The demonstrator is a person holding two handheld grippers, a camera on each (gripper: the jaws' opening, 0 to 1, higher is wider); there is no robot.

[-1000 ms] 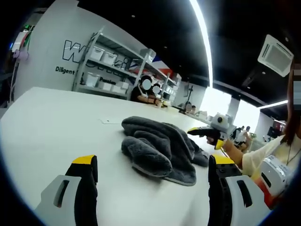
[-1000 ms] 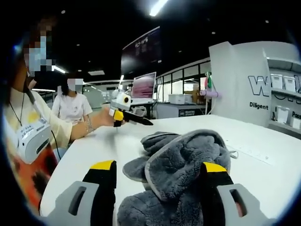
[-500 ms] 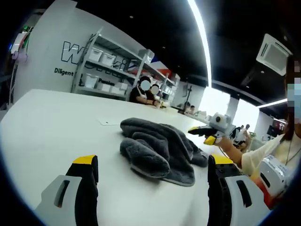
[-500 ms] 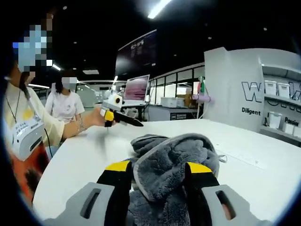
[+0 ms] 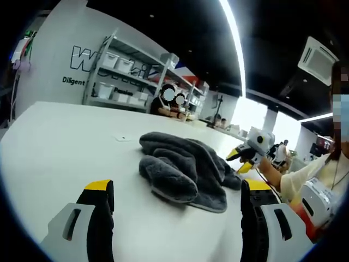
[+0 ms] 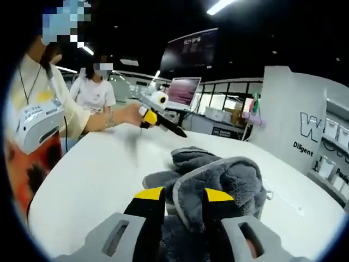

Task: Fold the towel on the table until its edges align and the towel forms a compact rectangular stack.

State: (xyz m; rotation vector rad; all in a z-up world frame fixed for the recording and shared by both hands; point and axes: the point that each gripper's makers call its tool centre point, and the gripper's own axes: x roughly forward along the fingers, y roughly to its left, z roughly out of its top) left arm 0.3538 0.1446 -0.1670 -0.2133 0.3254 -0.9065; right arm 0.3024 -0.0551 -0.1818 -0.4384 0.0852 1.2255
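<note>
Lying crumpled mid-way on white table: grey plush towel. Pinching a raised fold of it now: right gripper, jaws narrowed since a second ago. Hovering short of it, jaws spread wide, holding nothing: left gripper.

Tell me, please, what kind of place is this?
Probably an open-plan lab or office workspace: a large white table, shelving with storage bins along a lettered wall, a monitor, and a grey towel being handled.
</note>
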